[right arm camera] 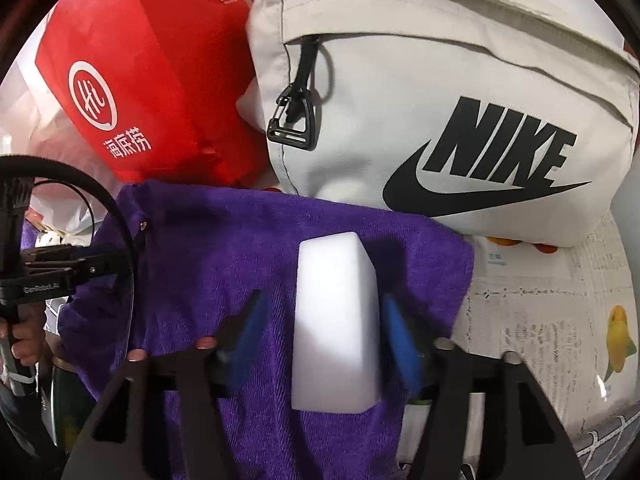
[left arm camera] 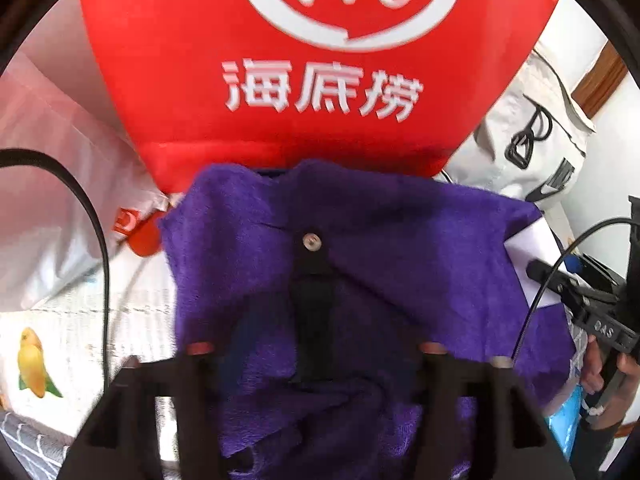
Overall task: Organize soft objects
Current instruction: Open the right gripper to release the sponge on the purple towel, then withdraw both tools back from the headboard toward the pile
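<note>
The right gripper (right arm camera: 320,312) has its blue fingers (right arm camera: 400,340) set on either side of a white foam block (right arm camera: 336,328); the right finger lies against the block, the left one stands a little off it, so I cannot tell whether the block is truly pinched. The block stands over a purple towel (right arm camera: 248,264) that drapes beneath it. The left gripper (left arm camera: 314,280) has its dark fingers (left arm camera: 312,320) pressed together in the middle of the same purple towel (left arm camera: 400,232), clenched on its cloth, which hangs down around them. Far behind the towel stands a red bag (left arm camera: 280,120) with white lettering, and to its right a pale grey Nike bag (right arm camera: 440,100) with a black clip. To the right, the table (right arm camera: 540,300) wears a white cloth printed with yellow birds.
</note>
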Demonstrator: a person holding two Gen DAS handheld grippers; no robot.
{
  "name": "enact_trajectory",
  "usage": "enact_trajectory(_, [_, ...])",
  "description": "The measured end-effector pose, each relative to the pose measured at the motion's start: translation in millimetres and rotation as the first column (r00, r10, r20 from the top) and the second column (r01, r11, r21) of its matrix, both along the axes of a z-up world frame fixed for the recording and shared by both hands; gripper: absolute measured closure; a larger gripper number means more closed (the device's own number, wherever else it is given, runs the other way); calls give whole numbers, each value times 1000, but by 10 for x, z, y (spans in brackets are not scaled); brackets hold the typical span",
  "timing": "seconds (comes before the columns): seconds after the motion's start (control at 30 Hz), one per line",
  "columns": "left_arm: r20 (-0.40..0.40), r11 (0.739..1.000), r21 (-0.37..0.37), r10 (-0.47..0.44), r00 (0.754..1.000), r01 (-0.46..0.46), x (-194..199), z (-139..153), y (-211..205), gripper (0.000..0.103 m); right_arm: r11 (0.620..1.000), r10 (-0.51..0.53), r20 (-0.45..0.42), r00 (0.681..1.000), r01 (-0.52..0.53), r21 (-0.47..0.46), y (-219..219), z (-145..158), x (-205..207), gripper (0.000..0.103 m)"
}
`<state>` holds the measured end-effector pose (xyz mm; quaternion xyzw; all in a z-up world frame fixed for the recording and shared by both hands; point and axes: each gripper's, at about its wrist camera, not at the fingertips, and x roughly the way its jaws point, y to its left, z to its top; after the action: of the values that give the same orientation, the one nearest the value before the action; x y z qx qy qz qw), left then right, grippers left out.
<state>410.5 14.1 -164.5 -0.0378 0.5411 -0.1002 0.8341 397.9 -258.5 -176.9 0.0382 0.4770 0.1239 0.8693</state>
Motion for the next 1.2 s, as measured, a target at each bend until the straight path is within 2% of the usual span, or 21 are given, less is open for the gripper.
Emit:
enact_trajectory(0.17, [45,996,69,60,997,-63,-61,170,-4,23,1000,8,-5,1000,-8,-16,37,46,-29,30])
enact_trajectory(0.27, [50,993,101,60,997,-65,-79,228,-29,23,1000,8,-19,1000,-8,-21,38,92,-40,27])
enact_trajectory(0.37, [58,995,89,35,998,-40,-54,281,-119,23,999,10,-19,1000,-11,-34,35,159,-73,23])
enact_trajectory(0.43, [114,998,68,12,993,-20,-87,364,-188,23,998,1,5,1000,-1,-63,22,208,-130,23])
enact_trajectory(0.5, [181,997,73,-1,983,-13,-147,456,-243,23,995,-53,46,998,57,-85,-26,283,-198,23])
enact_trajectory(0.57, [224,996,84,-23,974,4,-225,523,-265,23,995,-89,84,992,93,-42,-105,378,-264,23])
enact_trajectory(0.63, [215,993,116,-27,976,2,-239,559,-303,23,993,-117,90,989,117,4,-177,439,-323,23])
enact_trajectory(0.67, [216,993,116,-26,976,0,-234,568,-311,23,992,-125,83,989,126,-1,-200,466,-361,23])
enact_trajectory(0.7, [208,993,115,-24,978,-1,-238,576,-307,23,992,-119,81,989,122,-22,-195,483,-398,23])
enact_trajectory(0.77, [178,995,97,-24,984,7,-249,589,-315,23,985,-105,105,989,118,-126,-111,537,-488,23])
enact_trajectory(0.83, [177,999,46,-22,984,14,-298,633,-283,23,970,-98,114,989,120,-212,-15,569,-600,23])
enact_trajectory(0.9, [184,1000,24,-21,983,17,-367,715,-259,23,975,-88,87,992,104,-197,-40,560,-675,23])
enact_trajectory(1.0, [229,999,-8,-28,973,31,-524,921,-265,23,975,-119,51,992,126,-182,-54,552,-824,24])
enact_trajectory(1.2, [366,998,21,-66,928,63,-950,1389,-363,23,990,-70,58,996,77,-122,54,656,-1320,26])
